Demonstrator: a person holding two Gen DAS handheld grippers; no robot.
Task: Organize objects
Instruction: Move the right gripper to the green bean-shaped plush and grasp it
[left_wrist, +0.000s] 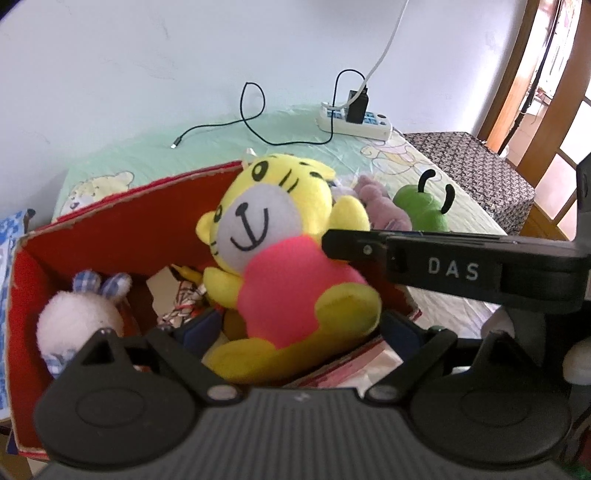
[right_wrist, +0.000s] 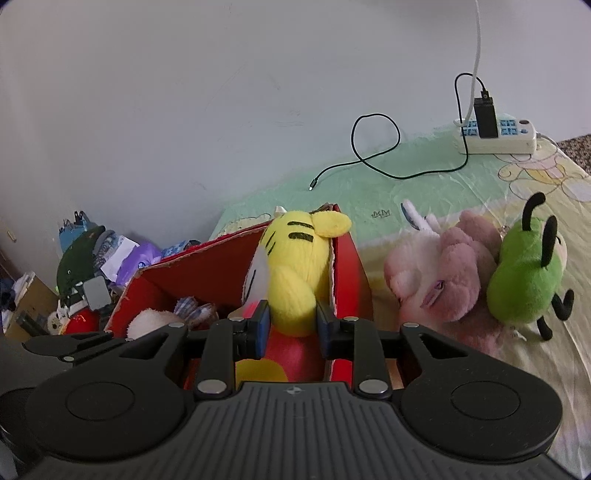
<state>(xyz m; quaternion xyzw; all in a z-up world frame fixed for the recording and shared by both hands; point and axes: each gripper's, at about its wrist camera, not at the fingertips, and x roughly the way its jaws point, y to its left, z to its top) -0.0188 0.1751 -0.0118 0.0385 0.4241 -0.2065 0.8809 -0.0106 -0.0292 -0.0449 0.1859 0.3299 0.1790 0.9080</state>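
A yellow tiger plush (left_wrist: 280, 236) with a pink body hangs over the open red cardboard box (left_wrist: 122, 225). My right gripper (right_wrist: 291, 326) is shut on the tiger's arm (right_wrist: 295, 291) and shows in the left wrist view (left_wrist: 424, 264) as a black bar reaching in from the right. My left gripper (left_wrist: 299, 332) is open, its jaws wide on either side of the tiger's legs, not touching. A white bunny plush (left_wrist: 79, 314) with checked ears lies in the box. A pink plush (right_wrist: 447, 280) and a green plush (right_wrist: 524, 280) lie on the bed right of the box.
A power strip (right_wrist: 498, 136) with a black charger and looping black cable (right_wrist: 373, 147) lies on the green bedsheet (right_wrist: 406, 188) near the wall. Clutter (right_wrist: 92, 266) is piled left of the box. A patterned cover (left_wrist: 476, 166) and a wooden door frame (left_wrist: 517, 74) are at right.
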